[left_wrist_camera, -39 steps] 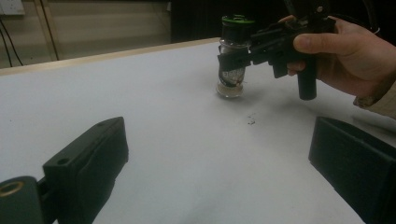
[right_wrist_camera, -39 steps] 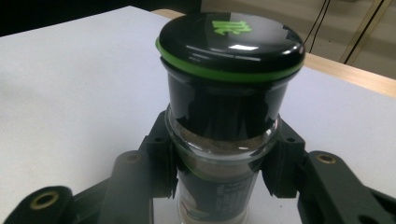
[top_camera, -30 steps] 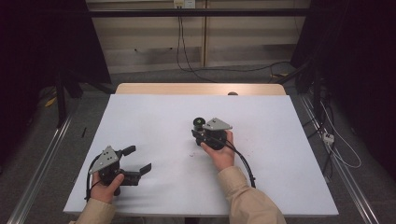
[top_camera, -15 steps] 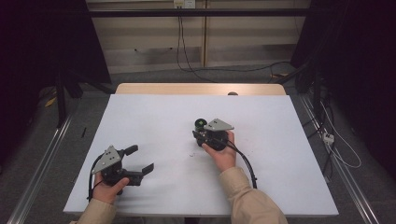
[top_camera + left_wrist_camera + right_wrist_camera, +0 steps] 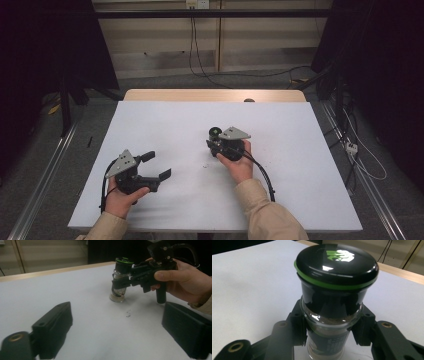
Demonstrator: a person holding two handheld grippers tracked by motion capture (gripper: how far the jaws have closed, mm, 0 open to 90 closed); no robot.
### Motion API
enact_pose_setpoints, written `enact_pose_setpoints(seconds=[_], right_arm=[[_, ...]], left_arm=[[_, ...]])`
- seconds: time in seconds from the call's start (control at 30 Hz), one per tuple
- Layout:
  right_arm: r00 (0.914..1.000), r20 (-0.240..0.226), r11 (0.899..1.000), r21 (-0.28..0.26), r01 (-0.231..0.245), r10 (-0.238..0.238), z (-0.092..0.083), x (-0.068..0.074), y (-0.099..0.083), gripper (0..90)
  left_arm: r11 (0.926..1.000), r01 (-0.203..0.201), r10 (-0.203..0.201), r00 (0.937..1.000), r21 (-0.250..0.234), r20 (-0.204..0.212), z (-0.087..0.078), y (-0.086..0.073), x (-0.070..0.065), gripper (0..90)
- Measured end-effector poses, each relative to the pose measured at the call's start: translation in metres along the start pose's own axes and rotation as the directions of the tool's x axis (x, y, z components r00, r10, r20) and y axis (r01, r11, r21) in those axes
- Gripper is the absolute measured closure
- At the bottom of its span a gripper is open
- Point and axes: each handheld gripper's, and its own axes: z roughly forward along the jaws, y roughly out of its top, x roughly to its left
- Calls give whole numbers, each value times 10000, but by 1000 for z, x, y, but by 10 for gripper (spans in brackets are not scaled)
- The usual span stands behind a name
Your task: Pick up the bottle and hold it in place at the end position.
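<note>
Left gripper (image 5: pixel 156 166) has edged slightly right since the earlier frame; its jaws, spread wide and empty, have just closed a touch.
Right gripper (image 5: pixel 214 141) clenches the upright glass jar (image 5: pixel 331 322) below its black lid (image 5: pixel 336 263), mid-table (image 5: pixel 165 120); a small dark smudge (image 5: pixel 128 313) lies near the jar.

- White rectangular bench (image 5: pixel 165 125) with a pale wooden strip (image 5: pixel 200 95) along its far edge, standing on a grey floor (image 5: pixel 165 82).
- Beige panelled back wall (image 5: pixel 160 37), crossed by a dark horizontal bar (image 5: pixel 150 14); black cables (image 5: pixel 200 60) hang down it from a wall socket (image 5: pixel 196 4) and run across the floor.
- Black curtains (image 5: pixel 45 45) close off both sides.
- Metal rails (image 5: pixel 45 170) lie on the floor along either side of the bench.
- White power strip (image 5: pixel 351 147) with loose cords at right.
</note>
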Motion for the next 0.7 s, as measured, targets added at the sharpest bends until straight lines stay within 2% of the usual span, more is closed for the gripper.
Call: enact_pose_setpoints(seconds=[0.07,0.13,0.2,0.3,0.33,0.47,0.7], right_arm=[[10000,6,10000,-1,-2,2,0,0,0,536],[10000,4,10000,8,-15,15,0,0,0,536],[10000,-20,10000,0,-53,53,1,-1,0,536],[10000,-18,10000,16,-48,48,1,-1,0,536],[10000,-16,10000,22,-43,43,1,-1,0,536],[9999,-22,9999,26,-118,119,1,-1,0,536],[10000,-14,10000,52,-63,63,1,-1,0,536]], left_arm=[[9999,56,-58,9999,106,140,5,2,0,169],[9999,-20,18,9998,122,192,7,2,-1,257],[9991,-196,186,9994,366,276,11,5,-1,331],[9984,-281,270,9994,481,236,14,8,-1,432],[9986,-180,169,9996,502,206,17,9,0,463],[9982,-113,105,9998,586,150,22,12,3,552],[9965,-99,80,9997,836,231,30,19,7,610]])
